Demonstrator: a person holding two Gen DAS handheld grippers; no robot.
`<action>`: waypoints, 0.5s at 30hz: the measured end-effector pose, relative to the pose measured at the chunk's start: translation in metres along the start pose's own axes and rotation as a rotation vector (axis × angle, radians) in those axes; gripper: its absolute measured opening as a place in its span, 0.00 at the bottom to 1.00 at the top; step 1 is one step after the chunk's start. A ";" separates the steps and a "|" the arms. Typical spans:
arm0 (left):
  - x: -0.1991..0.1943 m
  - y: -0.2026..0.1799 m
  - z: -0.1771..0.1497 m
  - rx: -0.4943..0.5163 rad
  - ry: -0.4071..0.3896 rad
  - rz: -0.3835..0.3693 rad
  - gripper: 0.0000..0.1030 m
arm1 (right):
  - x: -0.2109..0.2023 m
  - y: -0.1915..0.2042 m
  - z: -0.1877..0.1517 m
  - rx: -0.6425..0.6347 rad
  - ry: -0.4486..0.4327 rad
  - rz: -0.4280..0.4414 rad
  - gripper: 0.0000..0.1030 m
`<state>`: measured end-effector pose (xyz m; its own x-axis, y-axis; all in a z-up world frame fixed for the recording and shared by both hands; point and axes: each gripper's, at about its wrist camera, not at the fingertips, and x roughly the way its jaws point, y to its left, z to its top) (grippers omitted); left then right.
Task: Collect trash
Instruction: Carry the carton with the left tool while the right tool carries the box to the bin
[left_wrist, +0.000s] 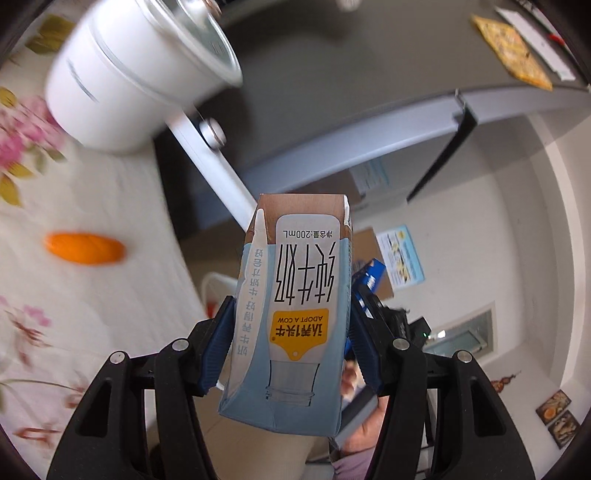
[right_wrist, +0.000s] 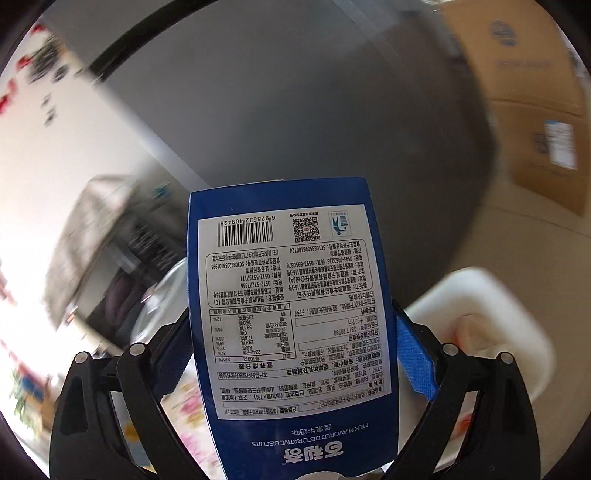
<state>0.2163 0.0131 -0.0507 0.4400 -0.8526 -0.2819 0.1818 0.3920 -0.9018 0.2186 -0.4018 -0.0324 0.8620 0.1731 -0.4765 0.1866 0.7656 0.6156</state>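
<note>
**Both grippers carry trash, lifted off the counter**

Your left gripper (left_wrist: 291, 332) is closed on a small milk carton (left_wrist: 295, 306). The blue pads (left_wrist: 218, 350) press its two narrow sides near the lower half, so the printed front faces the camera and the brown end points away, toward the centre of the frame. This side grasp looks sensible to me: an empty carton is light but soft, and a harder squeeze could crush it.

Your right gripper (right_wrist: 295, 350) is closed on a blue biscuit box (right_wrist: 291, 314). It takes the box by its long edges, with the label side toward the camera and the barcode end far from you, at the middle of the frame. The flat box fills the gap between the jaws, so I judge it cannot easily twist.

In the left wrist view, the counter (left_wrist: 110, 295) with the floral cloth lies at the left of the frame. A white pot (left_wrist: 129, 81) stands on it at the upper left, and an orange object (left_wrist: 85, 248) lies at the middle left; both are well apart from the carton.

A white bin (right_wrist: 476, 314) shows at the lower right of the right wrist view. It is probably where the trash goes, but both views are blurred, so I cannot be sure.
</note>
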 end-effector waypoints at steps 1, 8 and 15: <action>0.013 -0.004 -0.003 0.001 0.018 -0.002 0.56 | 0.000 -0.007 0.004 0.004 -0.001 -0.044 0.89; 0.095 -0.027 -0.021 0.005 0.142 -0.025 0.56 | 0.001 -0.041 0.021 -0.003 0.021 -0.255 0.91; 0.167 -0.038 -0.035 -0.008 0.234 -0.025 0.56 | -0.016 -0.063 0.031 0.003 0.028 -0.301 0.93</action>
<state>0.2519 -0.1564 -0.0749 0.2197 -0.9193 -0.3266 0.1823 0.3676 -0.9120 0.2077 -0.4716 -0.0440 0.7545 -0.0441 -0.6548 0.4331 0.7830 0.4463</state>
